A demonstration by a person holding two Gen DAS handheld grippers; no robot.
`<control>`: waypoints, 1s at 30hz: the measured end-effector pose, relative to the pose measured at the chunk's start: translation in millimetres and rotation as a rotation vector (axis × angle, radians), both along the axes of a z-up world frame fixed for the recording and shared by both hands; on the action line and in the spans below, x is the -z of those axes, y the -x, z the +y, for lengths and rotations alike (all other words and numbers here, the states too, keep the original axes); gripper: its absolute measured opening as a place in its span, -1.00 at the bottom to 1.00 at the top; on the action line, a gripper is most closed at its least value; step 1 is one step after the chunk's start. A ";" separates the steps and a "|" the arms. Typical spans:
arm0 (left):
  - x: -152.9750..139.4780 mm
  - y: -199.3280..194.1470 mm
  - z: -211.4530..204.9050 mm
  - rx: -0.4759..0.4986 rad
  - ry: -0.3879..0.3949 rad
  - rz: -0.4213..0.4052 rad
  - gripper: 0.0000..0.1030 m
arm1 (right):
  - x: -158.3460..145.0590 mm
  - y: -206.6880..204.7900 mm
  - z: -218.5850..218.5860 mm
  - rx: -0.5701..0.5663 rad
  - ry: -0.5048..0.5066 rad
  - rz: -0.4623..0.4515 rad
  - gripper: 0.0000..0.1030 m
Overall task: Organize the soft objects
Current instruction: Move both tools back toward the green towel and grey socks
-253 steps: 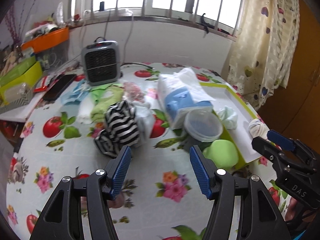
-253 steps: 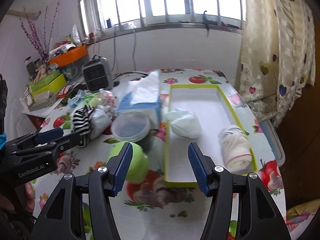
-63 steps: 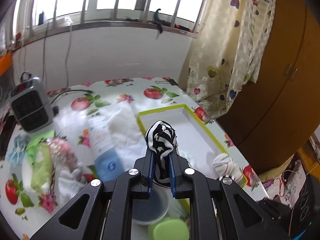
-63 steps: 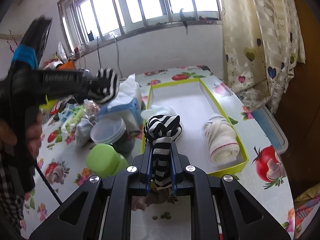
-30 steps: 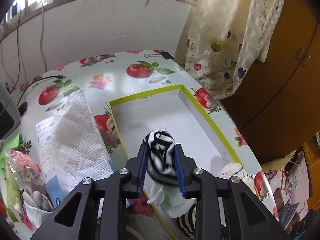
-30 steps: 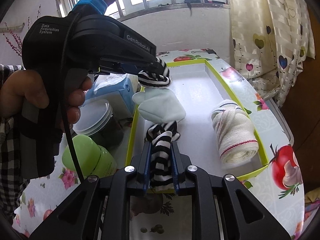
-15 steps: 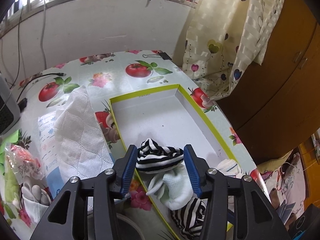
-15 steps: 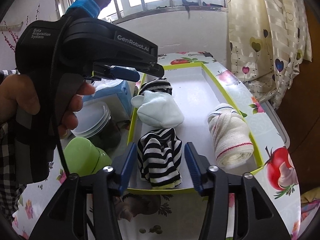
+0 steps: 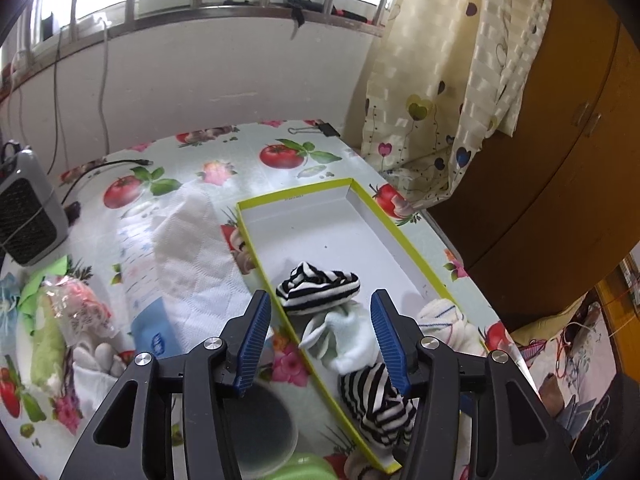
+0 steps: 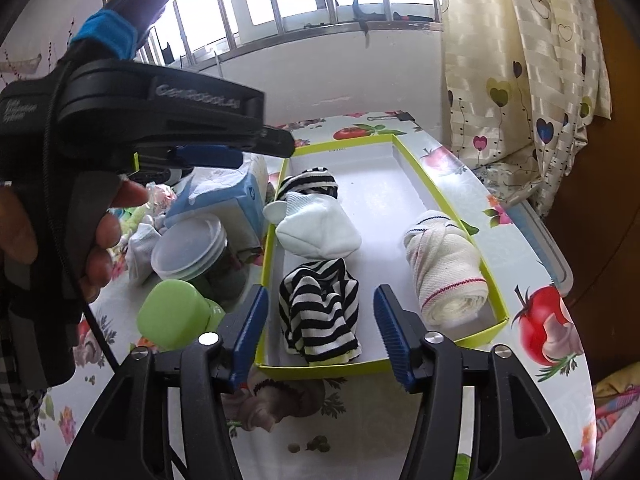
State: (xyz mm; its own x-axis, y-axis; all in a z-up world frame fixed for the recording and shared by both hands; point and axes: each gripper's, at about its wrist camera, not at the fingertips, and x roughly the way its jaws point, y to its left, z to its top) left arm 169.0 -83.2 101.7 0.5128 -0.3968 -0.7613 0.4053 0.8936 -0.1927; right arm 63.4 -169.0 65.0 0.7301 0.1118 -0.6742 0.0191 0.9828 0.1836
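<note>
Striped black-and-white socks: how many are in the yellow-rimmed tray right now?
2. One black-and-white striped sock lies at the near end of the yellow-rimmed tray; the other striped sock lies farther back, behind the white sock.

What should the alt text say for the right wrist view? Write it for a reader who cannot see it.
Open right tongs hover over a striped sock bundle in a yellow-rimmed tray, alongside a white sock bundle, another striped bundle and a rolled cream cloth. The hand-held left tongs fill the upper left.

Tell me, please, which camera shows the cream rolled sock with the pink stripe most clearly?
The right wrist view: the cream rolled sock lies whole and unobstructed in the yellow-edged tray. In the left wrist view, the sock is partly hidden behind a gripper finger.
</note>
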 end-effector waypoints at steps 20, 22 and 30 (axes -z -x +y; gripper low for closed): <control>-0.7 46.8 68.7 -0.119 0.033 -0.050 -0.01 | -12.9 10.6 16.9 0.006 0.028 -0.018 0.23; -2.0 52.2 75.6 -0.127 0.038 -0.058 -0.01 | -14.1 11.6 19.2 0.007 0.029 -0.022 0.23; -7.8 71.6 103.0 -0.184 0.025 -0.096 -0.01 | -21.3 12.6 31.6 -0.013 0.024 -0.042 0.23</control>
State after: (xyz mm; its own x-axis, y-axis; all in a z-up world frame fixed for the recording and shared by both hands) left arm 97.4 19.9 109.6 0.6484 -0.3078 -0.6963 0.2532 0.9497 -0.1840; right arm 50.8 -137.4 86.3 0.7562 0.1053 -0.6457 -0.0006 0.9871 0.1603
